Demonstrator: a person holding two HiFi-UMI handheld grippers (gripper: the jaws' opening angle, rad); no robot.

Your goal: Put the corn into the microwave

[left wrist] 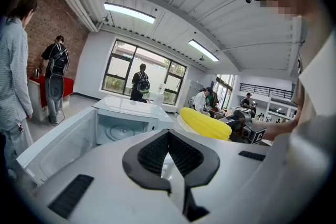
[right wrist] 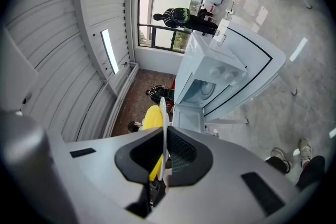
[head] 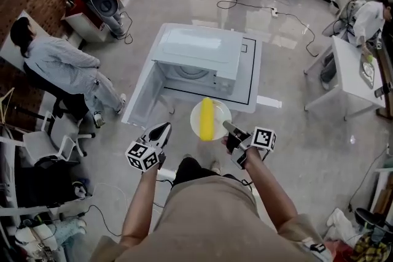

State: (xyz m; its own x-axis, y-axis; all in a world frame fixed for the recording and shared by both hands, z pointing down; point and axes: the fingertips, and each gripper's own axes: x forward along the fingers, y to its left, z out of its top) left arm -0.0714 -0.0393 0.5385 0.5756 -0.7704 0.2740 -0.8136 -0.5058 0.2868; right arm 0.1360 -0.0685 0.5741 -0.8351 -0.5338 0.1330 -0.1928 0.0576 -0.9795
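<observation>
Corn on plate near open microwave

It looked like an open lab or studio: a microwave on a white table, loose cables across the polished floor, a brick wall, big windows.

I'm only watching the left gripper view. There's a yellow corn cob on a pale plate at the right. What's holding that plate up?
Observer: The right gripper. Its own view shows the jaws clamped on the plate, edge-on between the pads.
Operator: Is the corn touching those jaws?
Observer: No. The head view shows the corn lying along the plate's middle, apart from them.
Operator: Is the plate inside the oven?
Observer: Not yet. From above, it hangs just outside the microwave, at its front.
</observation>
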